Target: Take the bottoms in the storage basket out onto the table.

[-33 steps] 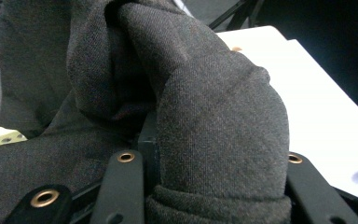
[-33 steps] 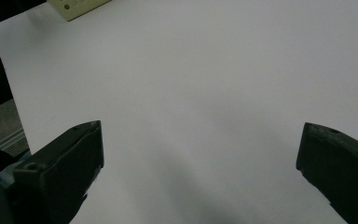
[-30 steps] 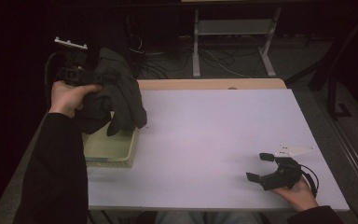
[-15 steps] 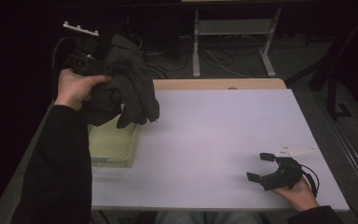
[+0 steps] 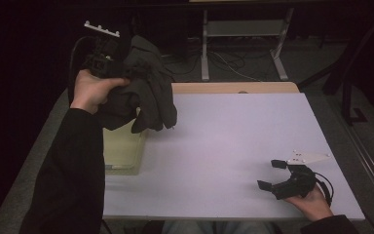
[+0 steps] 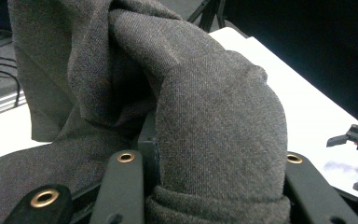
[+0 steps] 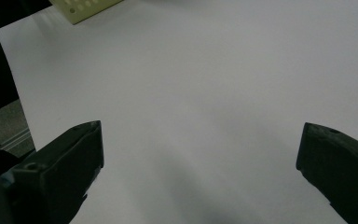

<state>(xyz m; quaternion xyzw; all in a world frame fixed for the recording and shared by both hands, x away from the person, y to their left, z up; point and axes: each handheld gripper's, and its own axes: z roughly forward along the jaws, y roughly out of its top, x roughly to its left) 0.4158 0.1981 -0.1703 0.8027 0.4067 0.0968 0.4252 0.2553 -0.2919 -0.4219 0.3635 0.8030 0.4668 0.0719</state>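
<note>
- While it rests low on the white table [image 5: 233,146] at the near right edge, the right gripper [image 5: 272,175] has its jaws wide apart, with nothing between them.
- Farther left, a pale yellow bin [image 5: 121,153] stands on the table's left side.
- Above the bin, the left gripper [image 5: 100,56] is closed on a dark grey cloth [image 5: 148,97], which bunches between its jaws and hangs down over the bin.
</note>
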